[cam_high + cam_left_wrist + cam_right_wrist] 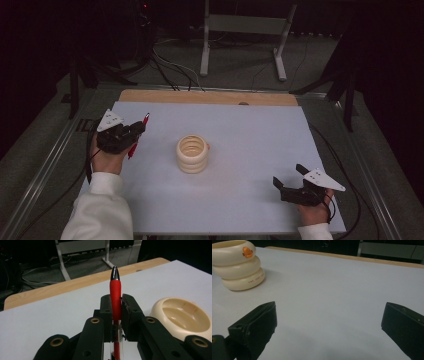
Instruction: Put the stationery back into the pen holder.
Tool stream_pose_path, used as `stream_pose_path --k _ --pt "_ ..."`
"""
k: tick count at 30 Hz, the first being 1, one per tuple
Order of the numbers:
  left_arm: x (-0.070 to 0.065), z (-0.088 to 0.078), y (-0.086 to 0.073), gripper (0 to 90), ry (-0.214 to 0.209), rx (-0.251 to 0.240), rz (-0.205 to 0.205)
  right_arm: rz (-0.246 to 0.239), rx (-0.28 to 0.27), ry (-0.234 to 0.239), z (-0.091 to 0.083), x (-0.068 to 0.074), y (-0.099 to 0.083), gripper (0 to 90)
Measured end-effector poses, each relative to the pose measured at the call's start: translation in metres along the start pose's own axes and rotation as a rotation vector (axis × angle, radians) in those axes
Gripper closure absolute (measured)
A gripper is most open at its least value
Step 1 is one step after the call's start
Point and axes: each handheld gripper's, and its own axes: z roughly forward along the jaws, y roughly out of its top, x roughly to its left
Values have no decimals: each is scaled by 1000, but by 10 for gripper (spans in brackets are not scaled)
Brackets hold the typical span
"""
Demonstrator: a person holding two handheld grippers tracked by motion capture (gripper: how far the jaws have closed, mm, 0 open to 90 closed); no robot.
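My left gripper point(137, 128) is shut on a red pen point(139, 134) at the left of the white table top point(240, 130). In the left gripper view the red pen point(115, 295) stands up between the jaws of the left gripper point(116, 305), its dark tip pointing away. A cream ribbed cup point(192, 153), shaped like stacked rings, stands mid-table to the right of that gripper; its rim shows as the cup point(183, 317) in the left gripper view. My right gripper point(289, 175) is open near the front right edge, with nothing between the jaws of the right gripper point(329, 322). The cup point(238, 263) carries a small orange mark.
A wooden strip point(207, 97) runs along the table's far edge. Beyond it stand a grey frame's legs point(205, 50) and cables point(167, 70) on the floor. Metal rails point(45, 160) flank the table on both sides.
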Motion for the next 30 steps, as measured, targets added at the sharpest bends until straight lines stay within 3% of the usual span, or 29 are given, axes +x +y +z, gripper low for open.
stream_pose_path --k 30 --pt "-22 16 24 808 -71 -61 19 1 0 2 1 -1 0 5"
